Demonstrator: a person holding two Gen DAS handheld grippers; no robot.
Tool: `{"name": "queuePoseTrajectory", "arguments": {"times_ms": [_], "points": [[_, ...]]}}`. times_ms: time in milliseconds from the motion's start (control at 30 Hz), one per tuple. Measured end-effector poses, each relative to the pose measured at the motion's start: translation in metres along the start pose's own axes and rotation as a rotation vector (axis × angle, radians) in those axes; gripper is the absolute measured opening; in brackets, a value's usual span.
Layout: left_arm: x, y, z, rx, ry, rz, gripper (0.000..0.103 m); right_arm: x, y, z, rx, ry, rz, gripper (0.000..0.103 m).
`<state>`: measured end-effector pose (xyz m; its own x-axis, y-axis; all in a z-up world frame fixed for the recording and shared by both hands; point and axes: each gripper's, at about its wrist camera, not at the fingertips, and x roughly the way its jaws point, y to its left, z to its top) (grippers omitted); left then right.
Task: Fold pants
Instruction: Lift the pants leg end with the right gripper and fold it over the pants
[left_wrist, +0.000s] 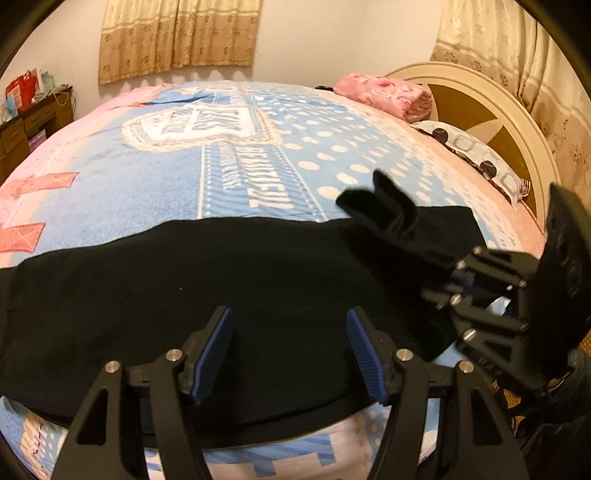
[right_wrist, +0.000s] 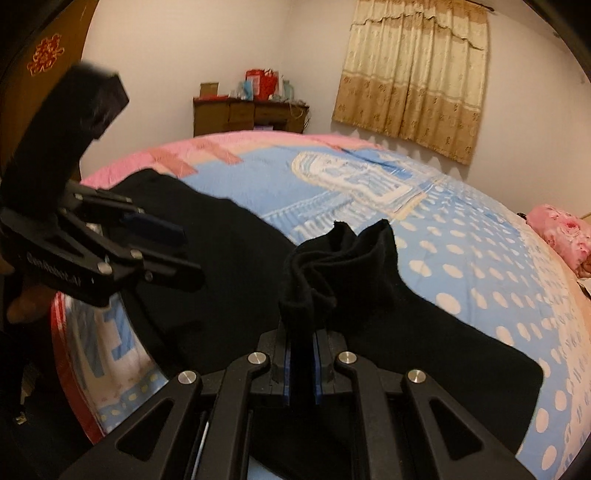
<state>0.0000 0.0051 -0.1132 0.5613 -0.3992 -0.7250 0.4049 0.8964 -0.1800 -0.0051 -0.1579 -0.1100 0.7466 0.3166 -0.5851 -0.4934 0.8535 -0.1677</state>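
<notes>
We find the black pants (left_wrist: 221, 288) spread across the near edge of the bed (left_wrist: 258, 155), lying on its blue dotted blanket (right_wrist: 461, 240).

Left side: the left claw (left_wrist: 291, 350) stands spread, its blue pads (left_wrist: 212, 354) poised over the cloth and holding nothing. We judge that if it closes here it may take only the top layer, or bite into the blanket beneath, and drag the bedding with the fold.

Right side: the right claw (right_wrist: 302, 365) is pressed together on a bunched end of the pants, which rises in a crumpled peak above the pads. The pinch looks narrow and near the cloth's edge. We judge a quick lift could let the fabric slip out, or carry the bunching into the fold as a crease.

Further risks: the near edge of the pants lies close to the side of the mattress, so an uneven pull by one claw alone could slide the garment off the bed. The two claws also stand near one another, and a crossing movement could bring them into contact.
</notes>
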Motion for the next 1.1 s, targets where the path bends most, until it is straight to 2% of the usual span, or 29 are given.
{"name": "queuePoseTrajectory", "arguments": {"times_ms": [133,300,433,500,633,700,767,833,933,1067,1100], "points": [[-0.003,0.005,-0.001,-0.019,-0.007,0.006,0.066,0.006,0.006,-0.005,-0.025,0.029,0.012,0.008],[-0.006,0.013,0.001,-0.047,-0.025,0.023,0.066,-0.019,0.018,0.003,-0.085,-0.054,0.022,0.008],[-0.017,0.031,0.006,-0.104,-0.063,0.047,0.066,-0.011,0.036,0.01,-0.144,-0.059,0.042,0.008],[-0.02,0.039,0.007,-0.128,-0.076,0.05,0.066,-0.001,0.042,0.011,-0.16,-0.046,0.052,0.008],[-0.02,0.038,0.005,-0.129,-0.072,0.051,0.066,0.027,0.049,0.006,-0.177,0.045,0.065,0.009],[-0.019,0.035,0.005,-0.113,-0.07,0.051,0.066,0.024,0.048,0.005,-0.182,0.037,0.068,0.016],[-0.021,0.026,0.007,-0.089,-0.073,0.05,0.066,0.015,0.046,0.004,-0.18,0.045,0.098,0.043],[-0.023,0.016,0.01,-0.061,-0.078,0.038,0.066,0.0,0.038,-0.001,-0.153,0.025,0.108,0.052],[-0.022,-0.011,0.014,0.001,-0.085,-0.002,0.066,-0.027,0.004,-0.013,-0.039,-0.007,0.107,0.052],[-0.011,-0.048,0.016,0.092,-0.071,-0.068,0.066,-0.056,-0.071,-0.029,0.166,-0.058,-0.055,0.052],[-0.005,-0.058,0.016,0.113,-0.059,-0.09,0.066,-0.059,-0.091,-0.032,0.223,-0.068,-0.073,0.052]]}}
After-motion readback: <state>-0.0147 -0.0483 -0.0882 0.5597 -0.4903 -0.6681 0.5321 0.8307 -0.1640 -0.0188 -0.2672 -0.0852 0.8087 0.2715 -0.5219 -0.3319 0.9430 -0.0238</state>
